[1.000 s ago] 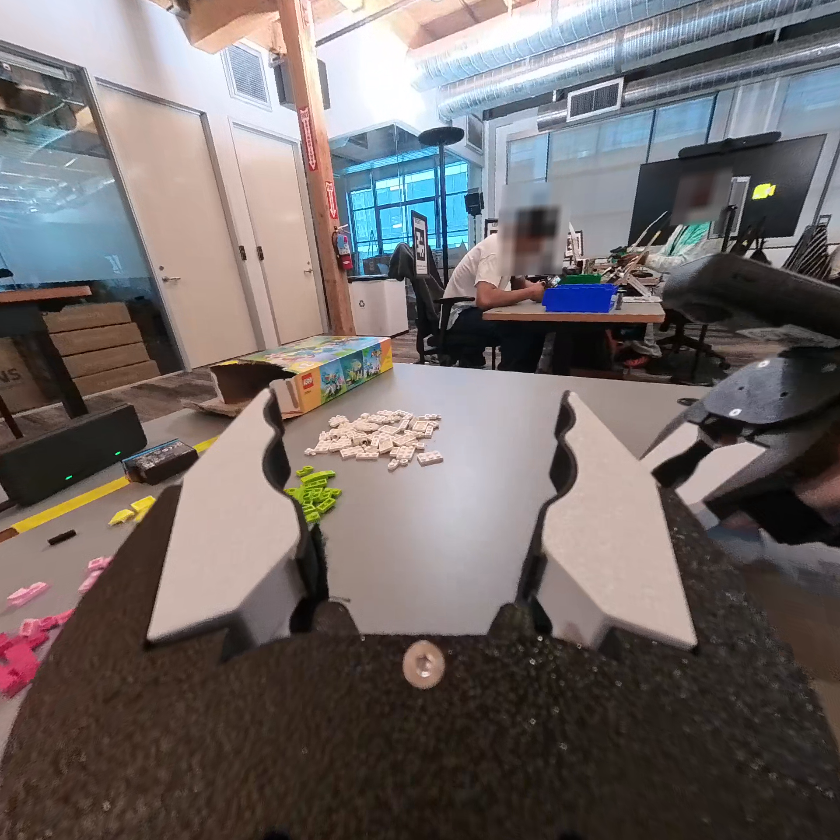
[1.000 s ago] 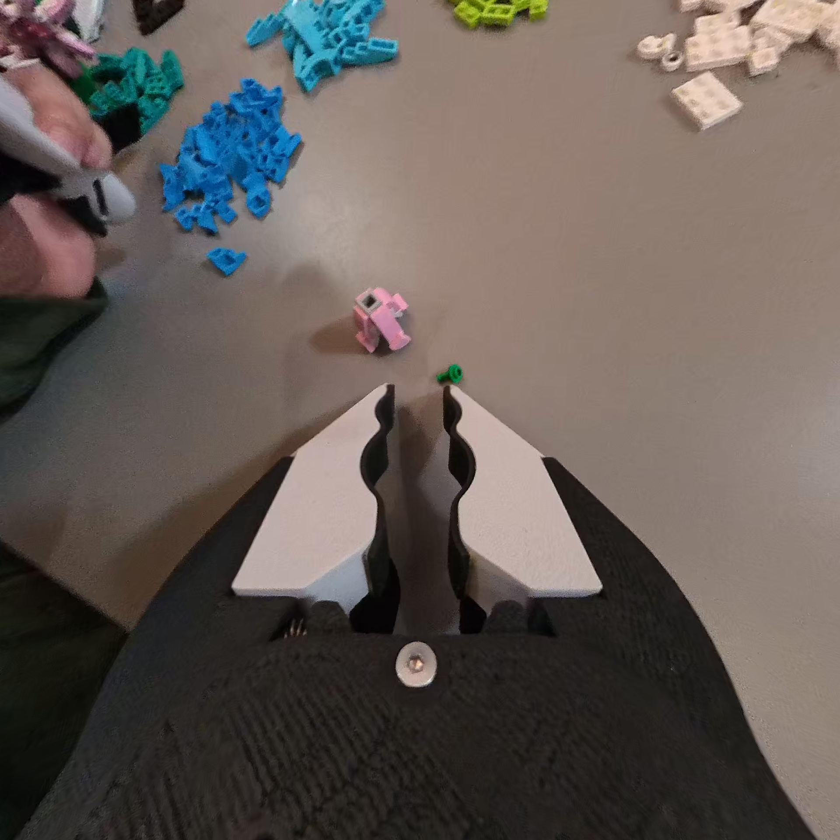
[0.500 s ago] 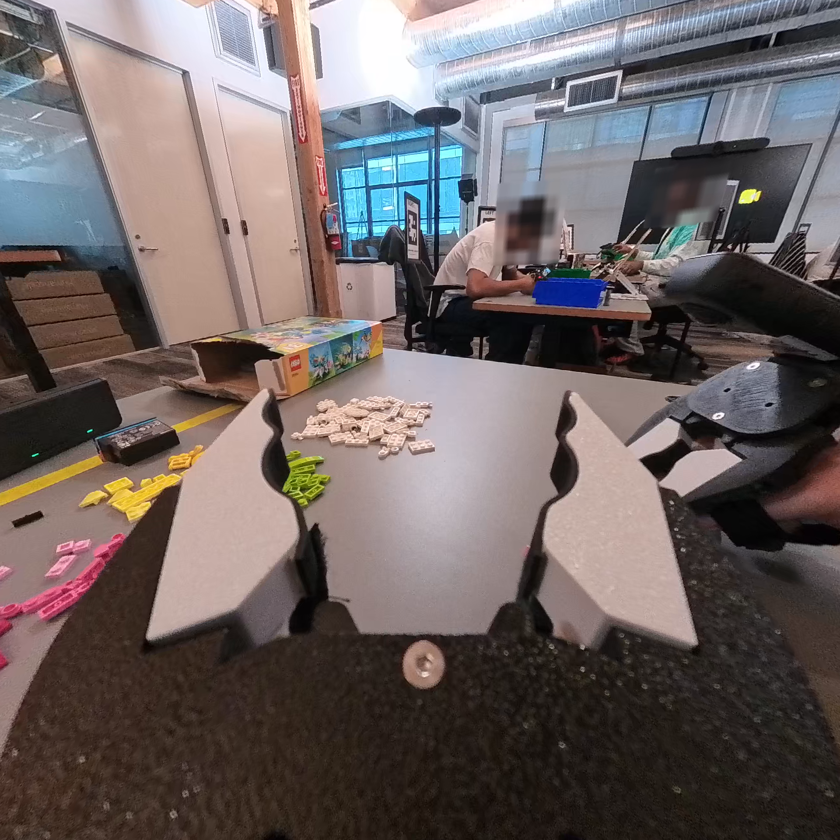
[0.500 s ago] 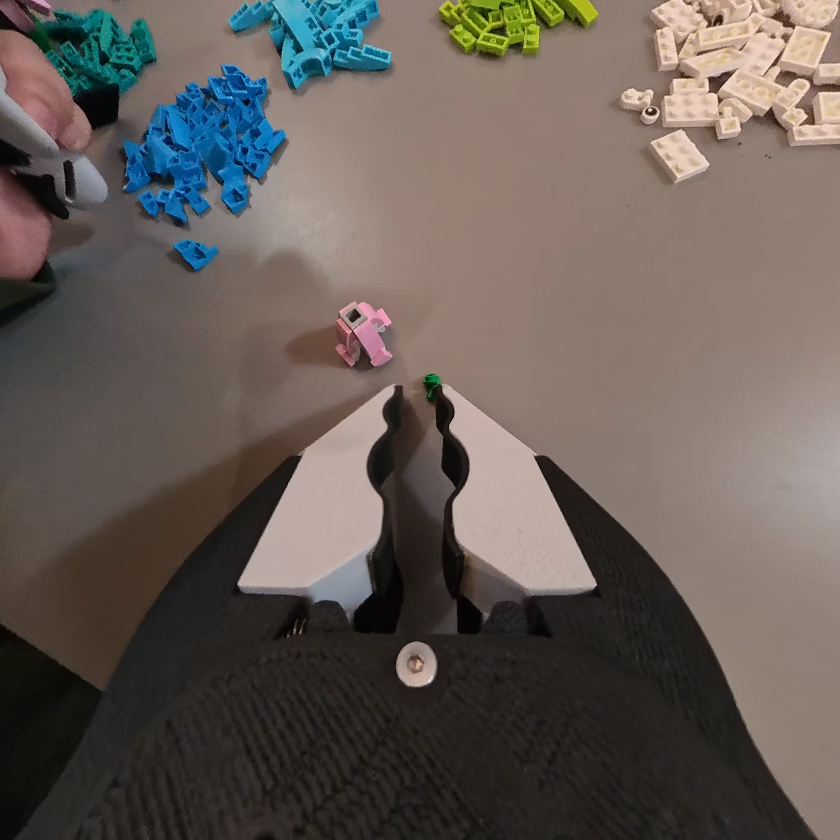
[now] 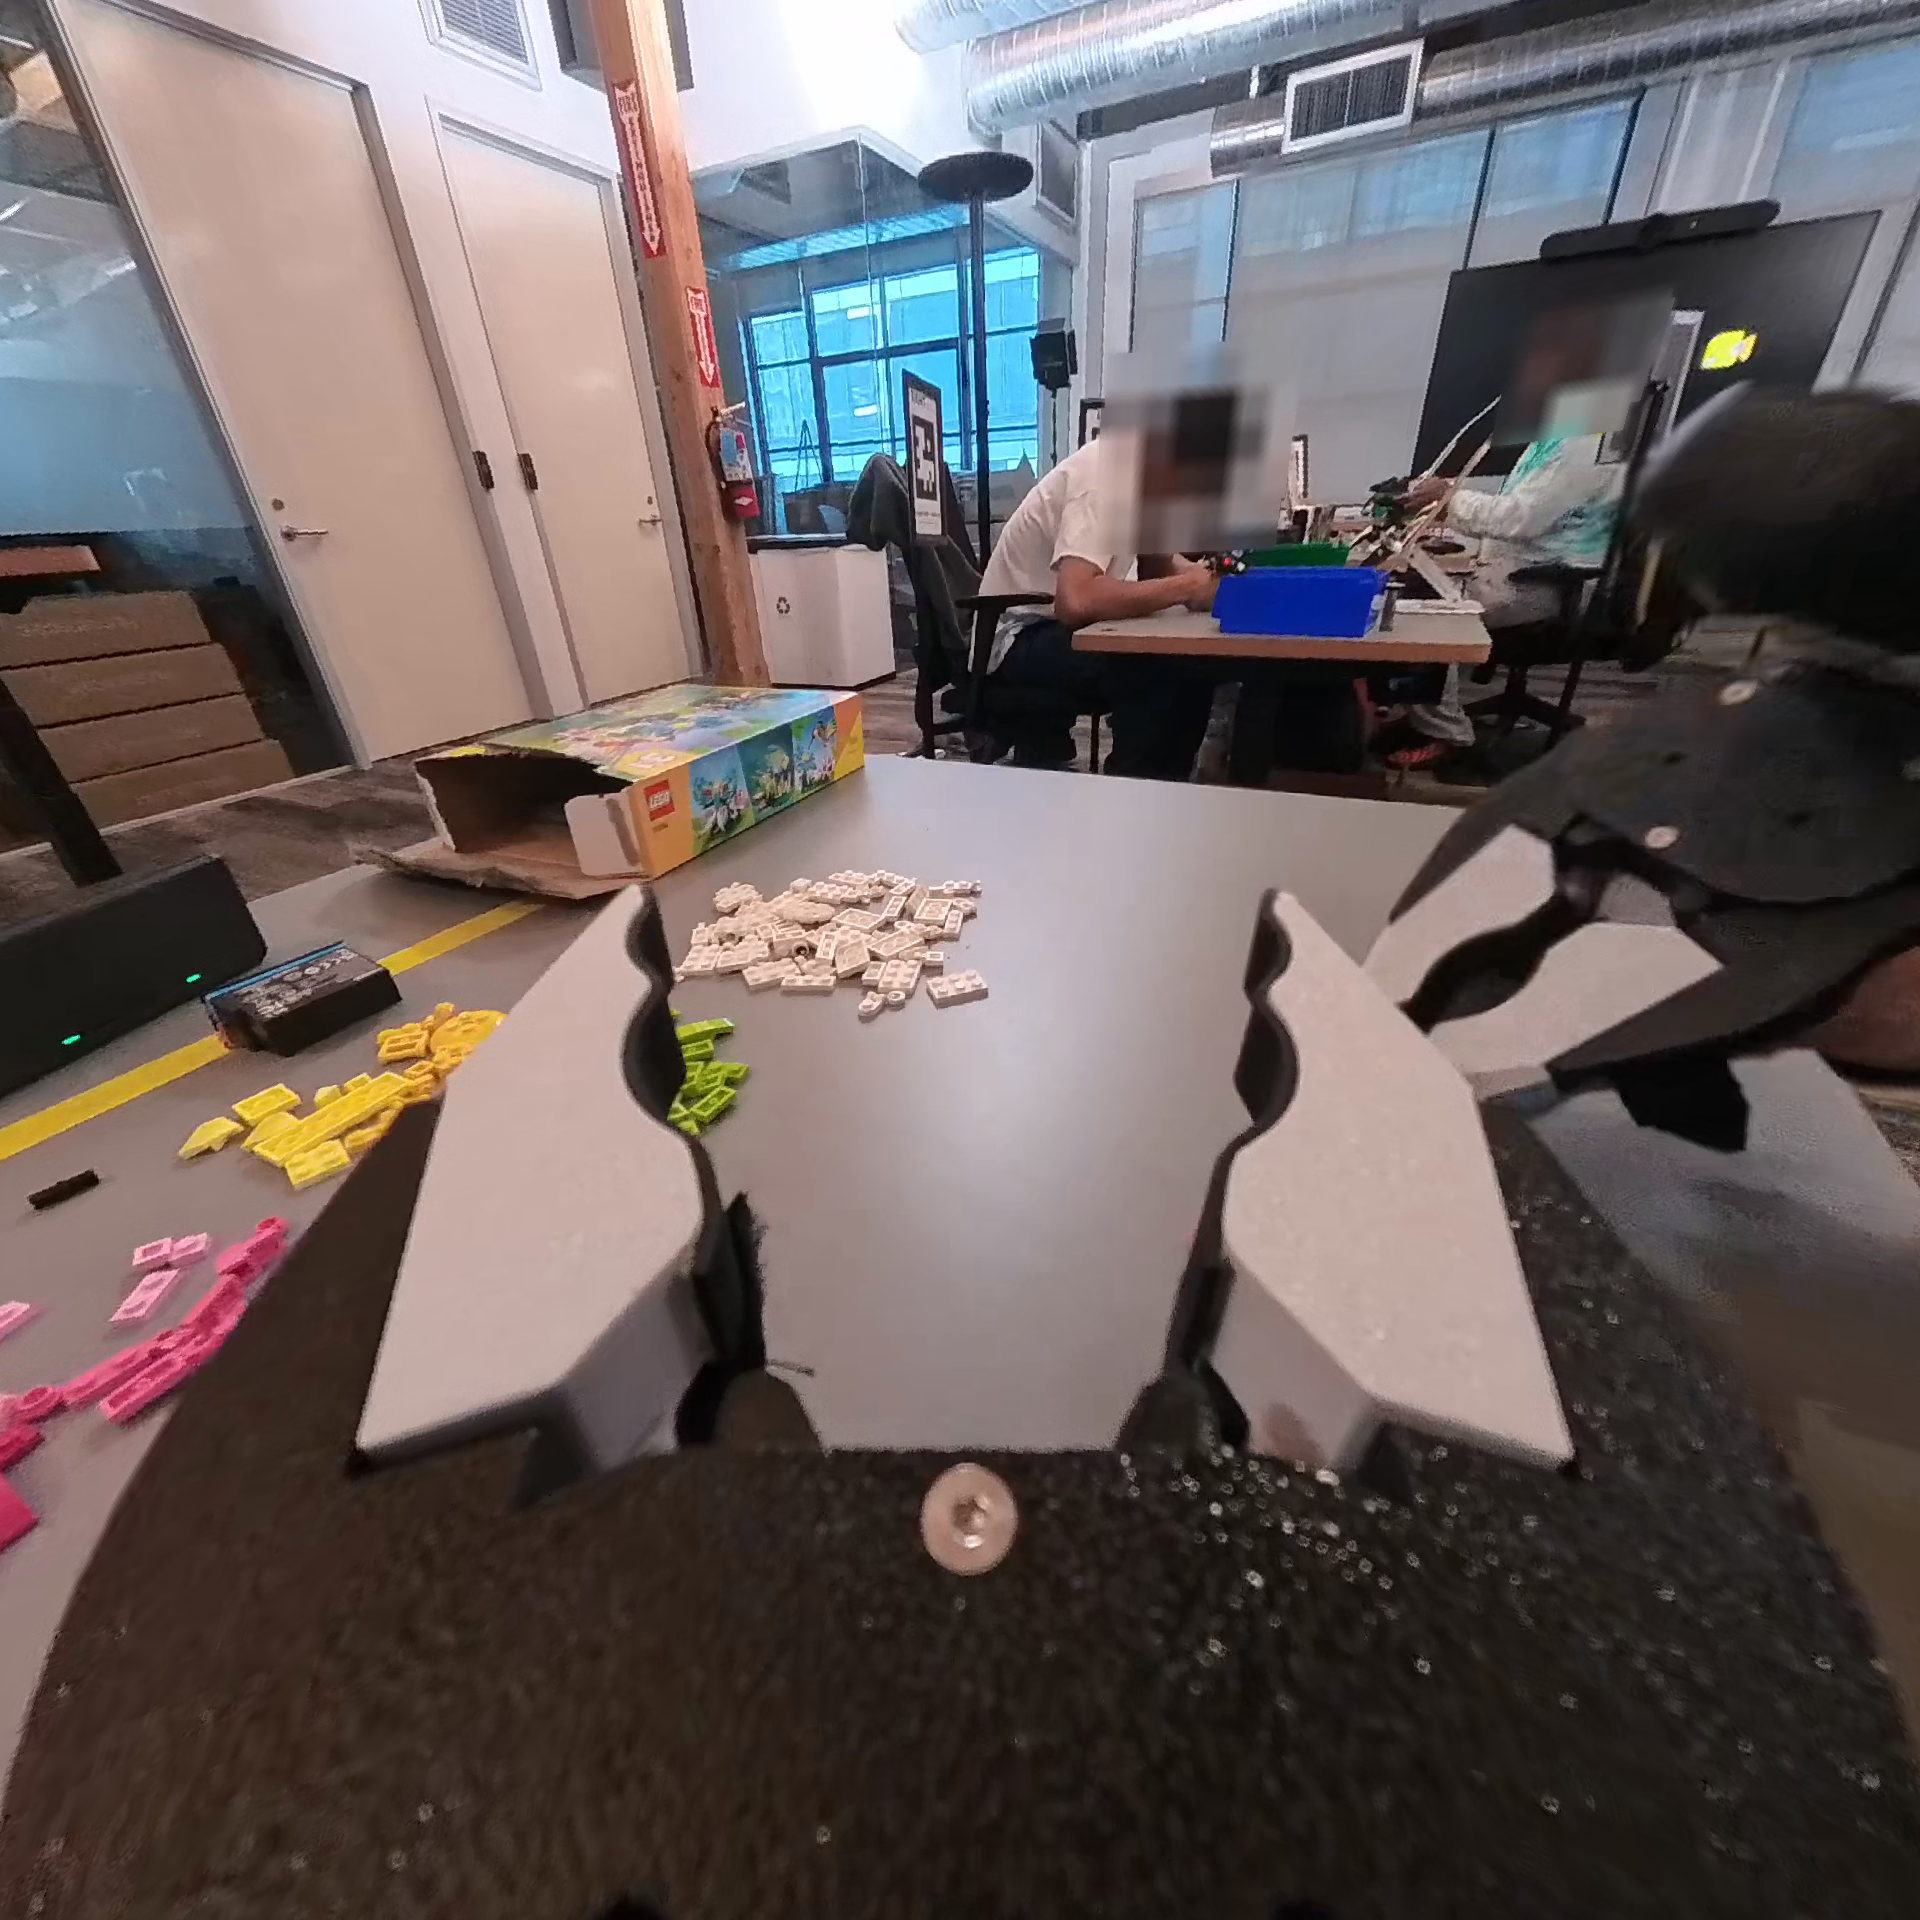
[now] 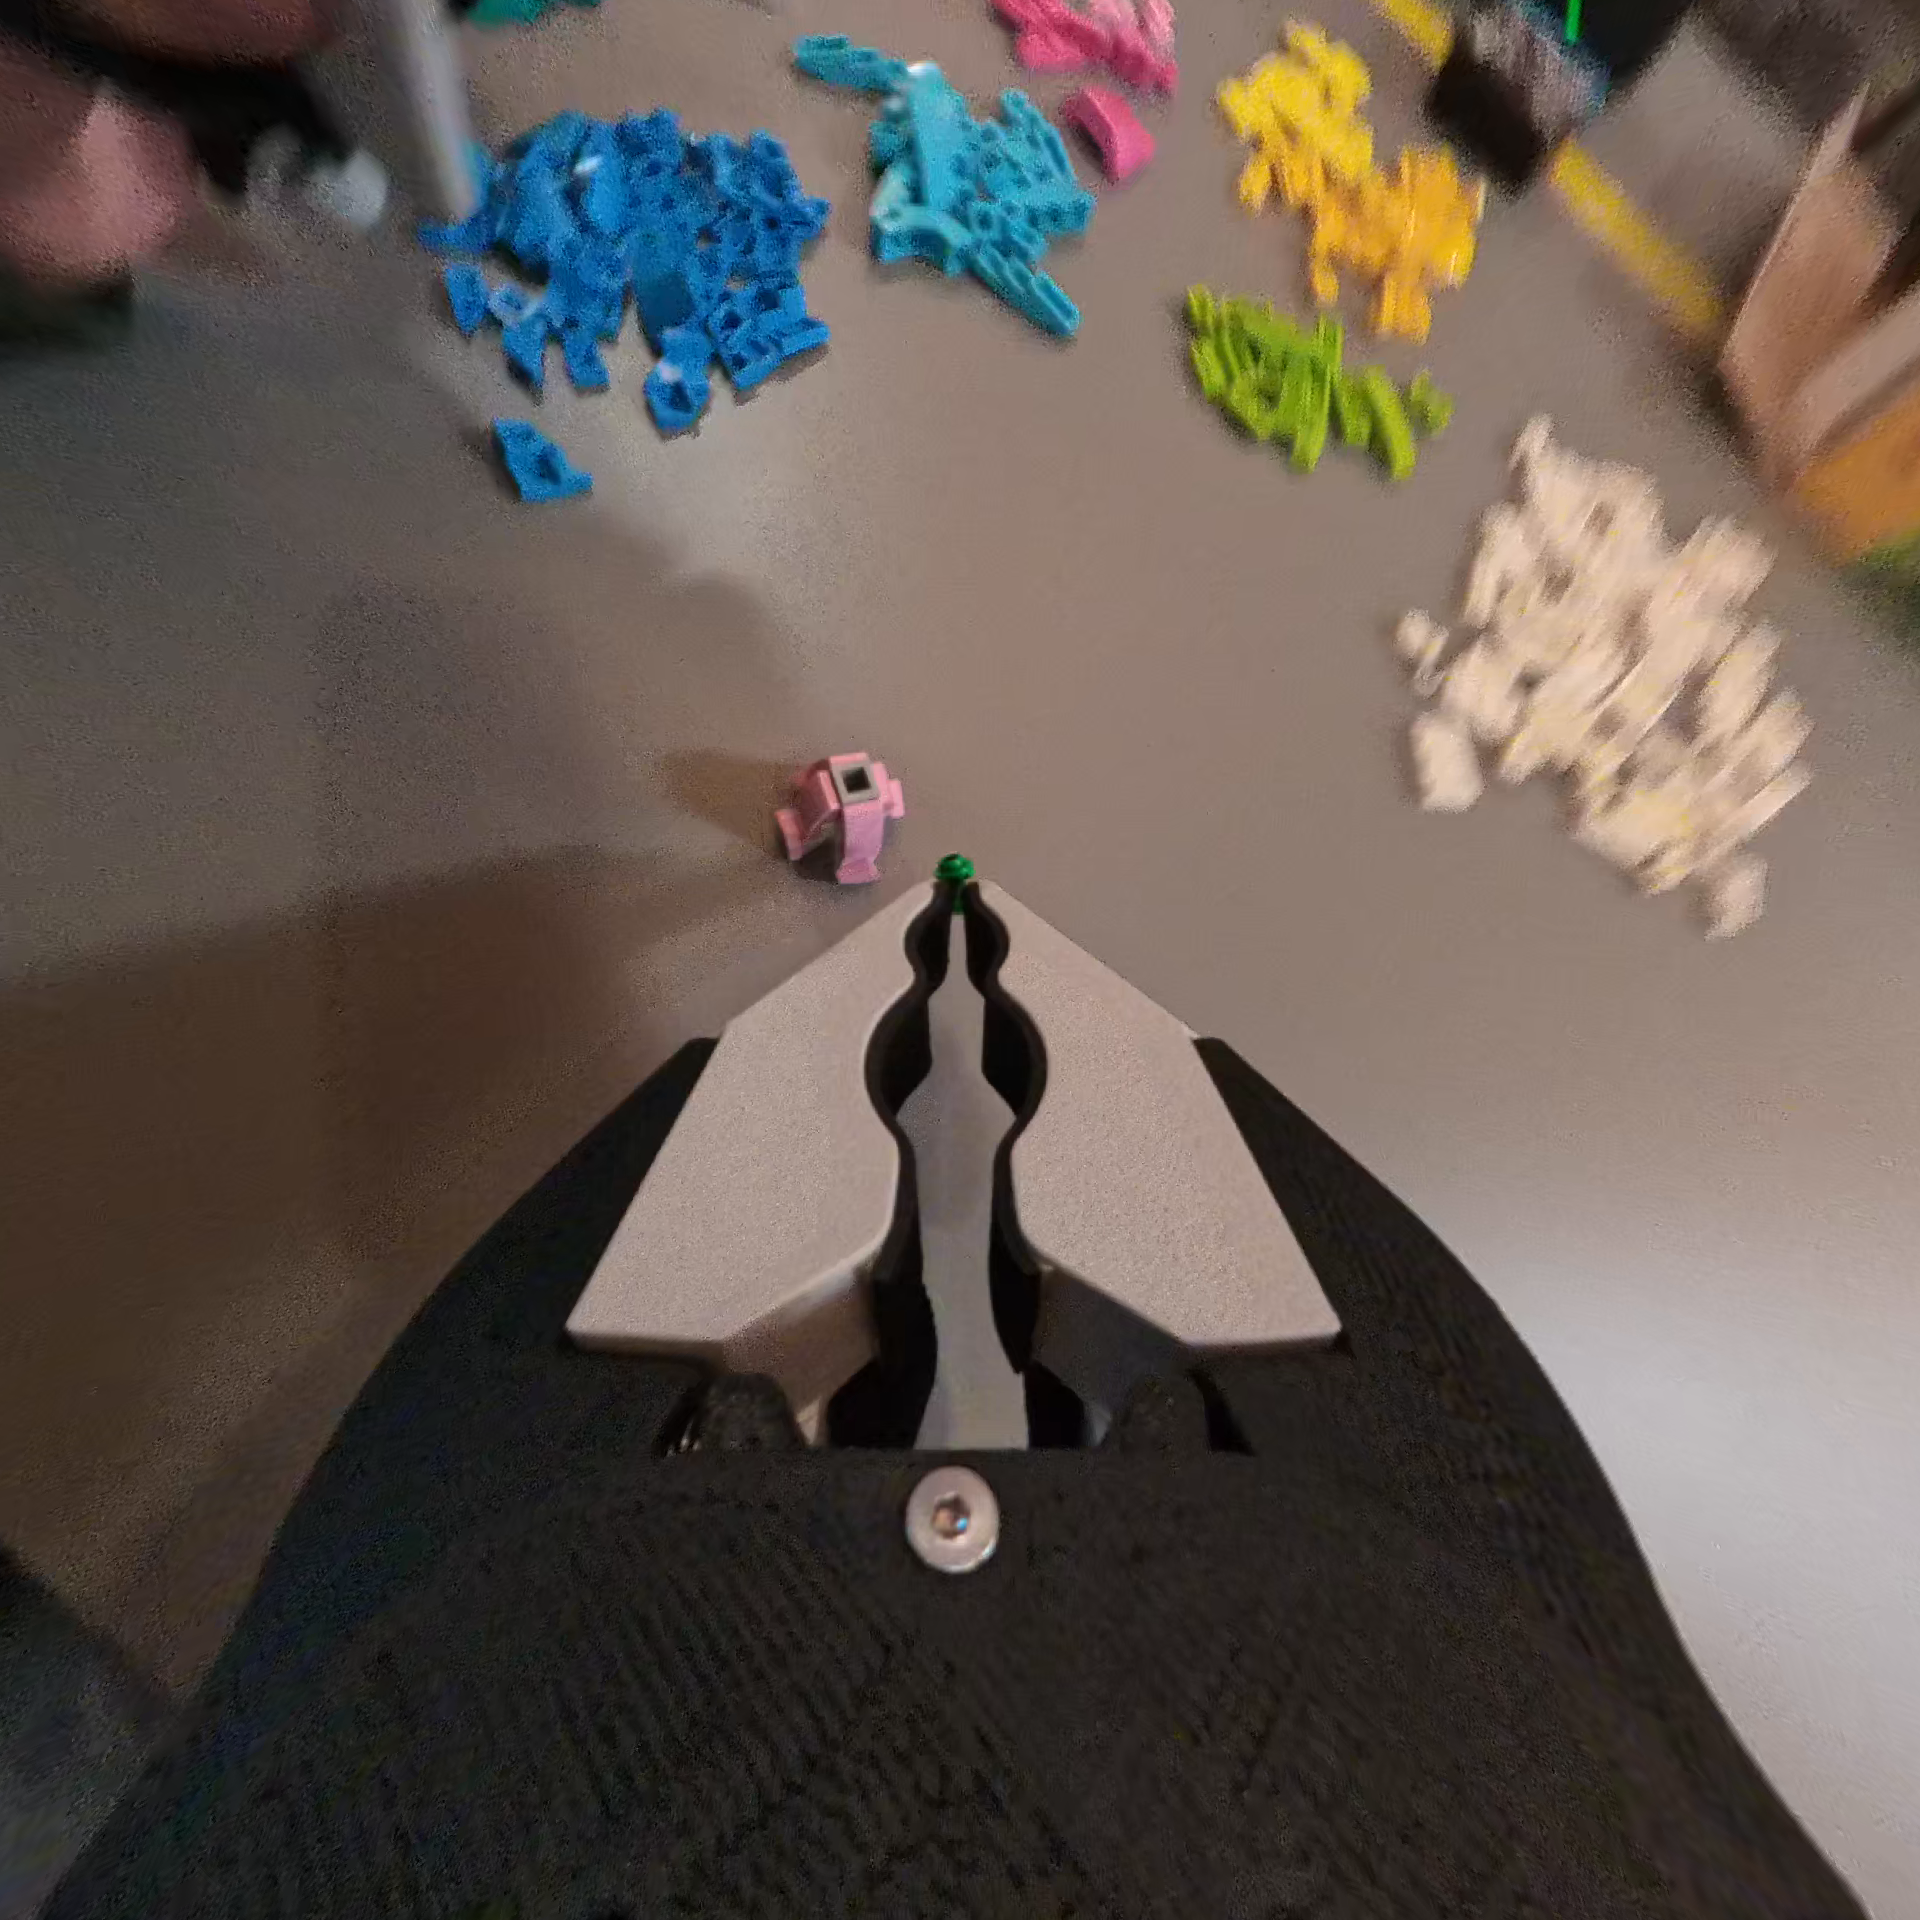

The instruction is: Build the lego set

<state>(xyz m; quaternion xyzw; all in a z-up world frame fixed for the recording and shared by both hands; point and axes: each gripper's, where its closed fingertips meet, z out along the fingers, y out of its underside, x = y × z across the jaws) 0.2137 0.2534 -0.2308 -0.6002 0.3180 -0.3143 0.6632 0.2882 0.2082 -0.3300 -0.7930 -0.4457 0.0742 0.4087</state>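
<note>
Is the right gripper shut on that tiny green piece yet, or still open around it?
Shut on it: the right gripper has its fingertips pinched together, with the tiny green piece caught between them.

A black battery pack (image 5: 301, 992) lies near the table's (image 5: 1091, 831) left edge, beside a yellow tape stripe (image 5: 125, 1081). Beyond the far edge — two seated people, a blue bin (image 5: 1299, 603) on their desk, a wooden post (image 5: 675, 343).

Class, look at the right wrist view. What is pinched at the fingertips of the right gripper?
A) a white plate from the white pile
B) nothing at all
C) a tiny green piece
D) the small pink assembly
C: the right gripper is closed on the tiny green piece at its tips, while the pink assembly stands apart on the table.
</note>
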